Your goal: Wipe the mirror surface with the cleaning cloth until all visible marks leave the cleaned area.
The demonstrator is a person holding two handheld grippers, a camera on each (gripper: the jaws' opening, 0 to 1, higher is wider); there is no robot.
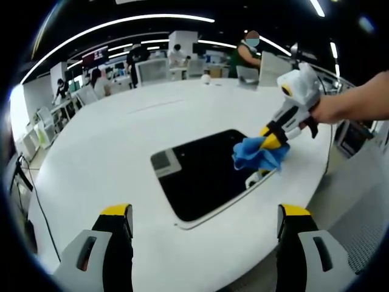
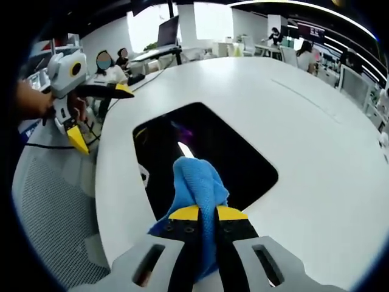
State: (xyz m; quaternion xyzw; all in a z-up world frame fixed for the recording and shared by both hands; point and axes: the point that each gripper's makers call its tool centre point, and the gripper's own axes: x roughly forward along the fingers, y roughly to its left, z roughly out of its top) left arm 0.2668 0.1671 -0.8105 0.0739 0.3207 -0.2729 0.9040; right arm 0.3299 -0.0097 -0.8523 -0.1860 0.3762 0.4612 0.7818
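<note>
A dark mirror (image 1: 200,173) with rounded corners lies flat on the white table (image 1: 134,134). In the left gripper view my right gripper (image 1: 273,139) comes in from the right, shut on a blue cleaning cloth (image 1: 258,155) that rests on the mirror's right edge. My left gripper (image 1: 203,222) stands open at the near table edge with nothing between its jaws. In the right gripper view the cloth (image 2: 197,188) is pinched between my right gripper's (image 2: 207,214) jaws, over the mirror (image 2: 203,152). My left gripper (image 2: 97,115) shows open at the left, off the table.
The round white table (image 2: 316,140) spreads wide around the mirror. A grey mesh chair (image 2: 51,213) sits beside the table's edge. Desks, monitors and several people (image 1: 246,52) are at the far side of the room.
</note>
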